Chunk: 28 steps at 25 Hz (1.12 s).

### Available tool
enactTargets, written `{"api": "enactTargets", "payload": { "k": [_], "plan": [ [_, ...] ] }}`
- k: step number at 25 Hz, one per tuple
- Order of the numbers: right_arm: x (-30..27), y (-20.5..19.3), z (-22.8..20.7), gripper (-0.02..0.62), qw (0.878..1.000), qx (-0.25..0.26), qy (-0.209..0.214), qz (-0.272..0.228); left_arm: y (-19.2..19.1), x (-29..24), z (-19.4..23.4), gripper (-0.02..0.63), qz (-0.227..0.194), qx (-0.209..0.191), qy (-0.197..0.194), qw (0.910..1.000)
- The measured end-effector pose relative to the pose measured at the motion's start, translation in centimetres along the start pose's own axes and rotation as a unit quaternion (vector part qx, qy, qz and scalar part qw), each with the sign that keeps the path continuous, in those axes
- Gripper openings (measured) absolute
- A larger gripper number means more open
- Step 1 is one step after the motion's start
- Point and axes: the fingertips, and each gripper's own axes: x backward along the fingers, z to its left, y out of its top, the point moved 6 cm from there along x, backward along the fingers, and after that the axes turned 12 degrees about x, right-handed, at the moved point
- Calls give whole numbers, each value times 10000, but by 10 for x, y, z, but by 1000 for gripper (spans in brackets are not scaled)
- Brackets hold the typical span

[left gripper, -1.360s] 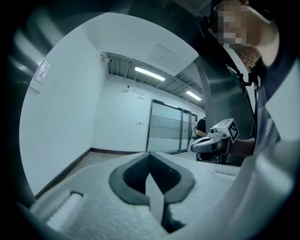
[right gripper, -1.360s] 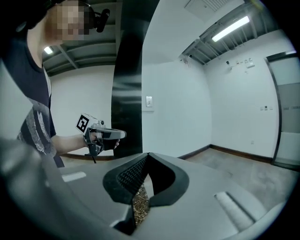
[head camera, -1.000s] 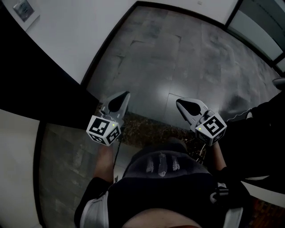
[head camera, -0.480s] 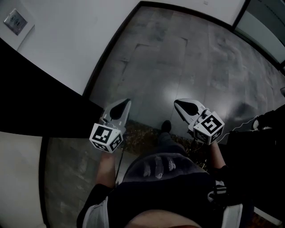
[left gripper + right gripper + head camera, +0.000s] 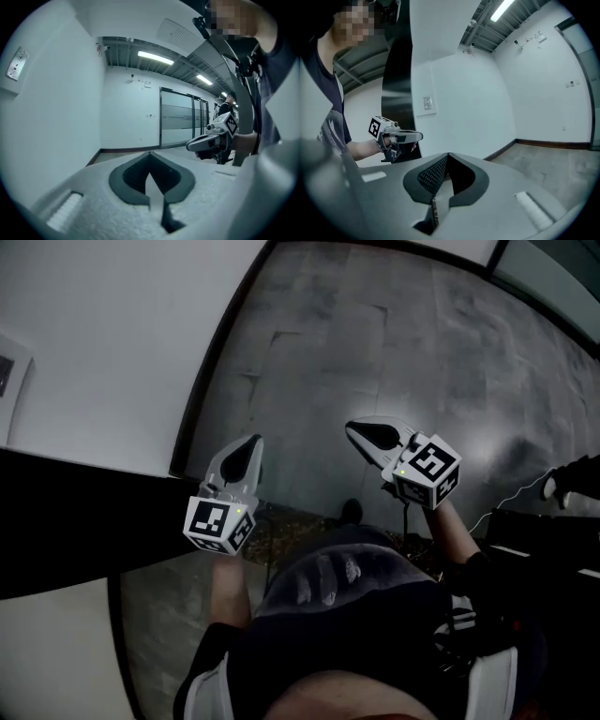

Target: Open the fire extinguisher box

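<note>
Closest to you in the head view is your dark shirt (image 5: 347,615), with both forearms reaching out from it. Your left hand carries the left gripper (image 5: 248,448), its marker cube (image 5: 217,521) nearest you. Its jaws are pressed together at the tips and nothing sits between them, as the left gripper view confirms (image 5: 150,154). Your right hand carries the right gripper (image 5: 361,431), which is likewise closed and empty (image 5: 448,155). Both tools point out roughly level, side by side and apart. Each shows in the other's camera, the right gripper at (image 5: 193,145) and the left gripper at (image 5: 419,136).

Below and between them the toe of your shoe (image 5: 352,512) rests on the grey stone floor (image 5: 375,352). Along the floor's left edge a dark baseboard (image 5: 211,371) runs under a white wall (image 5: 122,324). That wall carries a small wall plate (image 5: 427,103) beside a glossy black panel (image 5: 396,84). At the floor's far edge stands a glass partition (image 5: 180,124) under ceiling strip lights (image 5: 154,57).

No view lets you pick out the fire extinguisher box.
</note>
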Motion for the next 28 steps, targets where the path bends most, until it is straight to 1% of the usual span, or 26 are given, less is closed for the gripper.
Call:
{"api": "enactTargets", "payload": {
  "k": [2,5,8,14,19,21,24,28],
  "plan": [
    [-6,3,-27,1,10000,-49,-18,27,7,-23,5,0,11,0,13,10000],
    [-11,1,-54,2,9998,-169,-9,91,4,-51,17,0,186,62,-30,9998],
    [-20,0,-84,2,9996,-226,-124,149,7,-82,33,-1,290,86,-102,9995],
    [-60,13,-143,2,9986,-131,-453,232,27,-158,82,0,269,58,-617,9977],
    [-87,25,-168,2,9966,-190,-744,283,47,-199,110,-1,193,100,-1083,9939],
    [-112,36,-185,2,9960,-160,-828,306,61,-220,138,-1,152,151,-1236,9921],
    [-157,52,-212,2,9953,-94,-922,289,79,-252,194,-1,174,250,-1305,9910],
    [-197,77,-226,2,9933,310,-1114,37,95,-271,245,0,149,-20,-1409,9899]
  ]
}}
